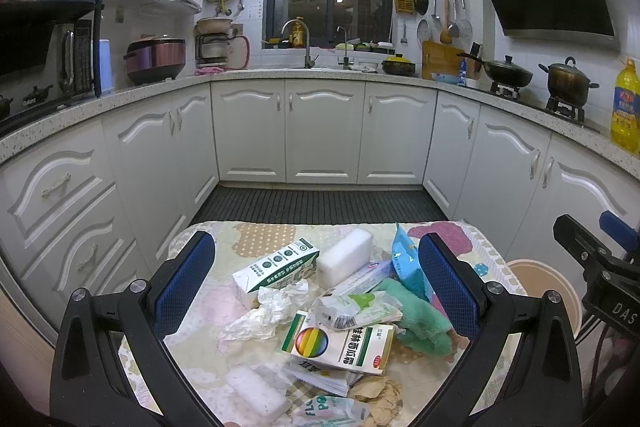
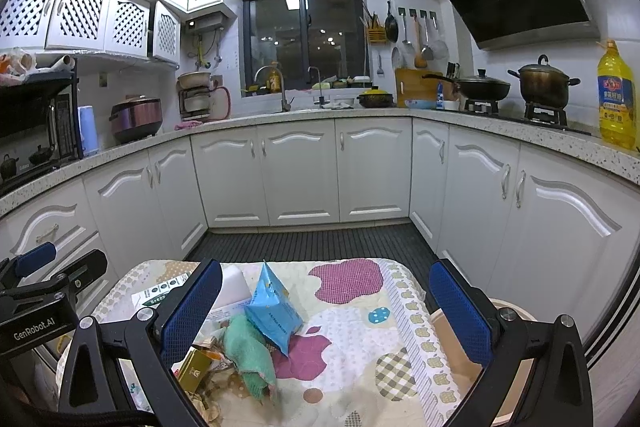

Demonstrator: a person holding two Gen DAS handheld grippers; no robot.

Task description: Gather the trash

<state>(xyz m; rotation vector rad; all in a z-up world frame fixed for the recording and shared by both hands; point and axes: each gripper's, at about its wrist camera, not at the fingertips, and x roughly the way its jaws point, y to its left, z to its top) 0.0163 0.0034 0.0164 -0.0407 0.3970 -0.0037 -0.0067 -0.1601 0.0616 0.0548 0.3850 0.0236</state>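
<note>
Crumpled white tissue [image 1: 266, 311] looks feather-light and squashy, so pinch its bunched middle; both the left hand-held gripper [image 1: 316, 285] and the right hand-held gripper [image 2: 326, 311] gape wide, empty.

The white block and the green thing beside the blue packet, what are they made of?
The white block looks like matte foam or sponge: soft rounded edges, no print. The green thing seems a fuzzy towel cloth, limp and folded. The blue packet looks like glossy plastic film.
</note>
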